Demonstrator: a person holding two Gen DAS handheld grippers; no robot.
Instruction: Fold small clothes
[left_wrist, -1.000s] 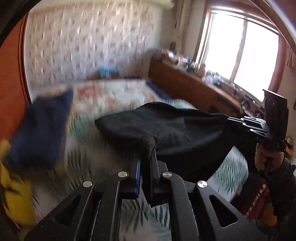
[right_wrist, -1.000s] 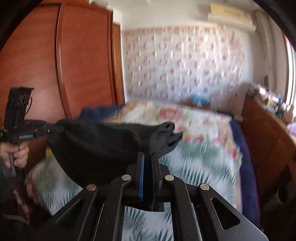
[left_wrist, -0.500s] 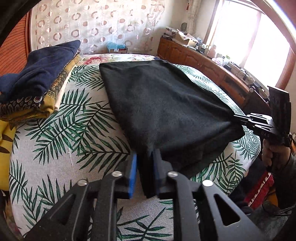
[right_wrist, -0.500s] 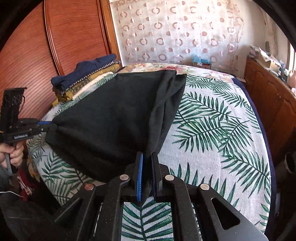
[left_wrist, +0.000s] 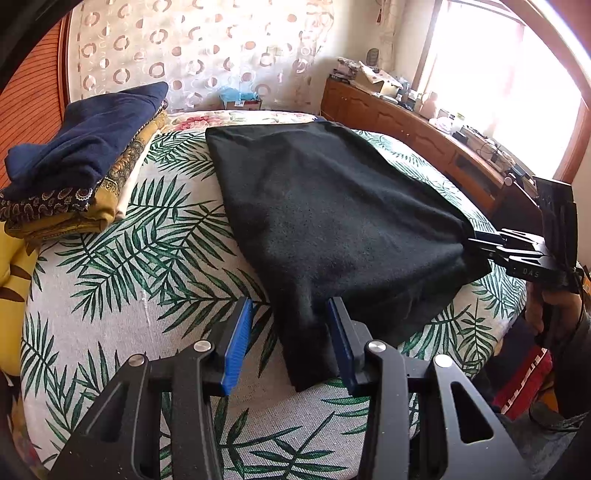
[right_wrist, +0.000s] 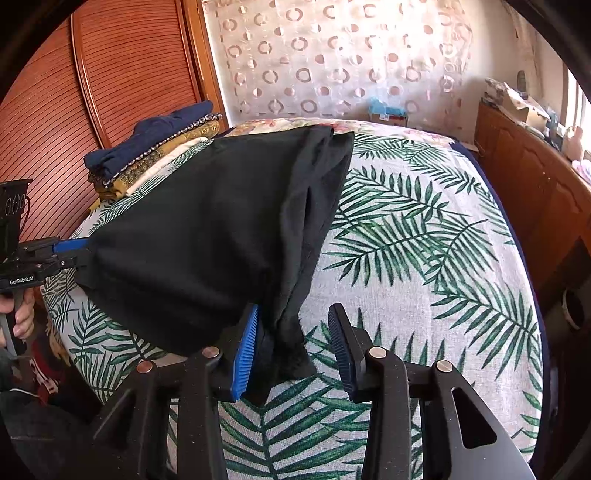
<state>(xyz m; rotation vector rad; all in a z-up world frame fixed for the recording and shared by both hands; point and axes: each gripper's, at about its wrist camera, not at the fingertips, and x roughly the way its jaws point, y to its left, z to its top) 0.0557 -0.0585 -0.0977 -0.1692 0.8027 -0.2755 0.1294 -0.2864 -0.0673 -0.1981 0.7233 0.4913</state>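
Note:
A black garment (left_wrist: 325, 206) lies spread on the palm-leaf bedspread (left_wrist: 122, 266); it also shows in the right wrist view (right_wrist: 207, 236). My left gripper (left_wrist: 290, 345) is open, its blue pads either side of the garment's near corner, which rests on the bed. My right gripper (right_wrist: 293, 345) is open too, with the garment's other near corner lying between the pads, against the left one. Each gripper shows at the far corner in the other's view: the right one (left_wrist: 480, 243) and the left one (right_wrist: 70, 249).
A stack of folded clothes (left_wrist: 85, 158), dark blue on top, sits at the bed's far left by a wooden wardrobe (right_wrist: 122, 74). A cluttered wooden sideboard (left_wrist: 424, 136) runs along the right under a bright window. The bed's front edge drops off near me.
The garment was held up in the air, then lowered flat onto the bed. Both grippers have now opened and let go of its near corners.

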